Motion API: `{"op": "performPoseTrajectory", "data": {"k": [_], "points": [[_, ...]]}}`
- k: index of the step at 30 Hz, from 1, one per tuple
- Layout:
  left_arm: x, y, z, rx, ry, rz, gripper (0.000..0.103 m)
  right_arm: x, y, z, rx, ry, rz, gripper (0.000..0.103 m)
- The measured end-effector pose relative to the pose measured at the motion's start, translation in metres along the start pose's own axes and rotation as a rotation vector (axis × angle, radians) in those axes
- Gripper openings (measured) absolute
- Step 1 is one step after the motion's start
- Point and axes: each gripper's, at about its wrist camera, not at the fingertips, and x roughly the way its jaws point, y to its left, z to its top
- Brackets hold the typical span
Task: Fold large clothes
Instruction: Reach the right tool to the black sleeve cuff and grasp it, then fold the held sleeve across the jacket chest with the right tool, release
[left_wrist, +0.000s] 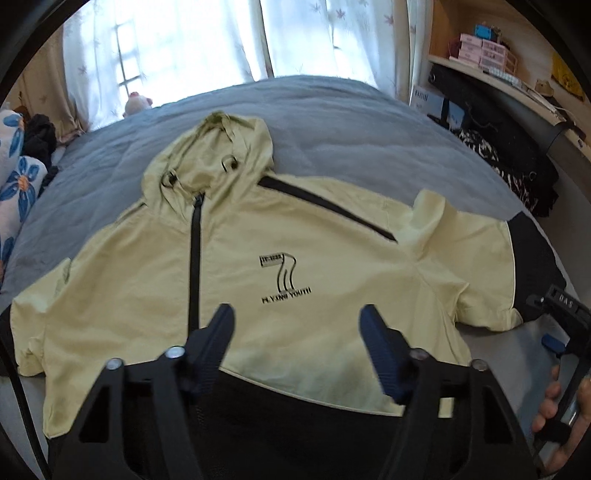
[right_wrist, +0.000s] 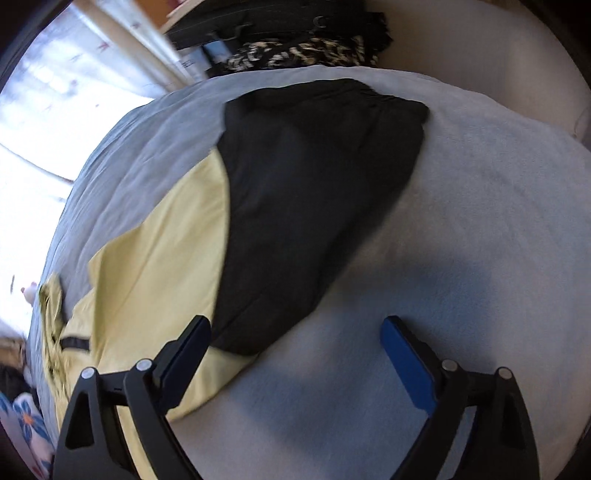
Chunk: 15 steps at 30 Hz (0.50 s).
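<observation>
Pale yellow jacket (left_wrist: 314, 229) (black hem, zip, logo) on grey blanket (left_wrist: 332, 122)

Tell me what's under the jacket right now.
The jacket lies spread front-up on the grey blanket covering the bed. Whatever sits beneath its body is hidden by the fabric; both grippers hover open above it.
</observation>
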Motion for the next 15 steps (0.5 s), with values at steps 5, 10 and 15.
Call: {"op": "performPoseTrajectory", "data": {"k": [5,10,15], "points": [[0.012,0.001,-0.006,-0.027,0.025,-0.025,0.065,0.015,-0.009,0.031,0.073,-0.045,-0.024,0.092],[0.012,0.0,-0.006,-0.029,0.028,-0.029,0.065,0.027,-0.022,0.067,0.151,-0.077,-0.064,0.073],[0.008,0.005,-0.006,-0.04,0.031,-0.039,0.065,0.021,-0.027,0.091,0.17,-0.095,0.021,0.015]]}}
